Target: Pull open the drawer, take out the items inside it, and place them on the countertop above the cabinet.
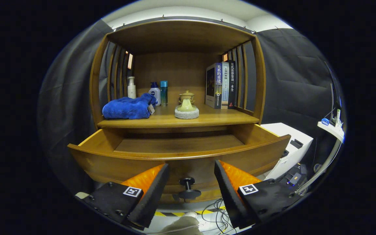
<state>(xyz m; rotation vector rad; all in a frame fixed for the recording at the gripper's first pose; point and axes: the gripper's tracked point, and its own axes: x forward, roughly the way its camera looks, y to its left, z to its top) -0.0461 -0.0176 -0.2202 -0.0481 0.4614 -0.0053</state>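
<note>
The wooden drawer [109,160] stands pulled out below the countertop [217,119], and the part of its floor that I can see is bare. Its dark round knob [188,187] sits on the drawer front, between my fingers and untouched. My gripper [191,169] is open, its two fingers spread wide in front of the drawer front with nothing held. On the countertop lie a folded blue towel [127,107] at the left and a pale small lidded teapot [187,96] with a round grey pad [186,112] in front of it at the middle.
Three bottles [155,91] stand behind the towel. Three upright books [222,85] lean at the right side of the shelf. A white box [292,147] sits right of the cabinet, with cables [217,209] and yellow-black tape on the floor below.
</note>
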